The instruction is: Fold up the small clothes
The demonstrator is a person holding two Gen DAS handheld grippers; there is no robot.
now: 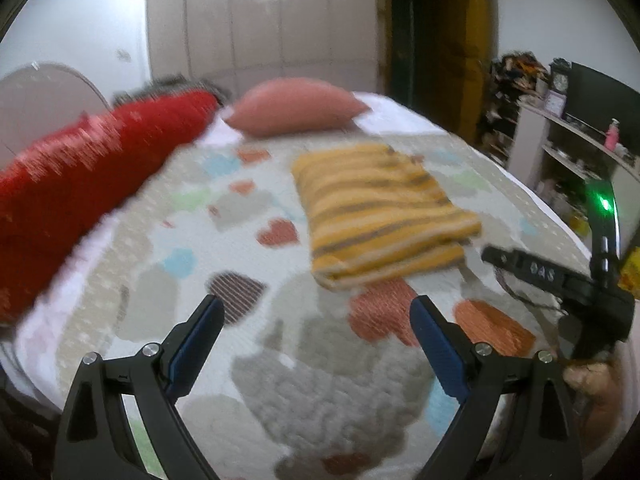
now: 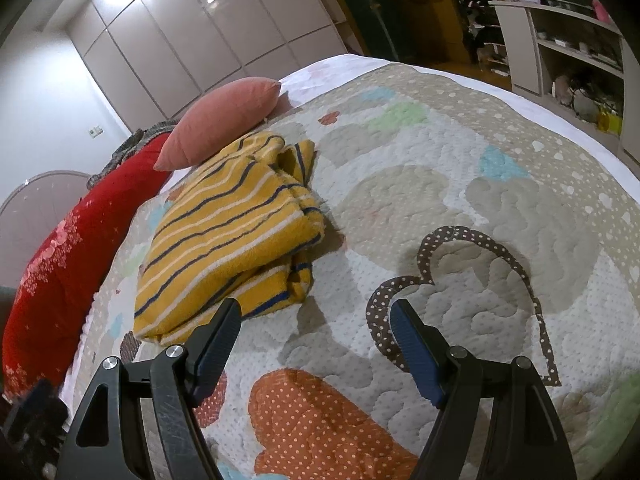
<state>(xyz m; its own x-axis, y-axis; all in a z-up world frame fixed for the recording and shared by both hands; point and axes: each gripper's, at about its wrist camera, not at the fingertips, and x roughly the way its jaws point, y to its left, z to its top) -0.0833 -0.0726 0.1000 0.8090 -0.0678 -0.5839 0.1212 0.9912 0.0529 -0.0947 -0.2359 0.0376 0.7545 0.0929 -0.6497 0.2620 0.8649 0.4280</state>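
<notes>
Striped yellow garment (image 2: pixel 228 236) lies folded on the quilt (image 2: pixel 460 184); left claw (image 1: pixel 316 312) and right claw (image 2: pixel 316 316) both released, empty.

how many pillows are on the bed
2: a pink pillow at the head of the bed, just beyond the folded striped garment, and a long red one along the bed's far side. Others may be hidden.

A bed (image 2: pixel 520 92) carries everything, covered by a quilted bedspread (image 2: pixel 400 208) patterned with hearts in orange, grey, green, blue and dotted brown. A folded yellow striped garment (image 2: pixel 228 232) lies flat on the quilt. Beyond it a pink pillow (image 2: pixel 220 120) rests near the head end, its corner just beside the garment. A red floral blanket (image 2: pixel 60 264) lies bunched along the bed's left side.
</notes>
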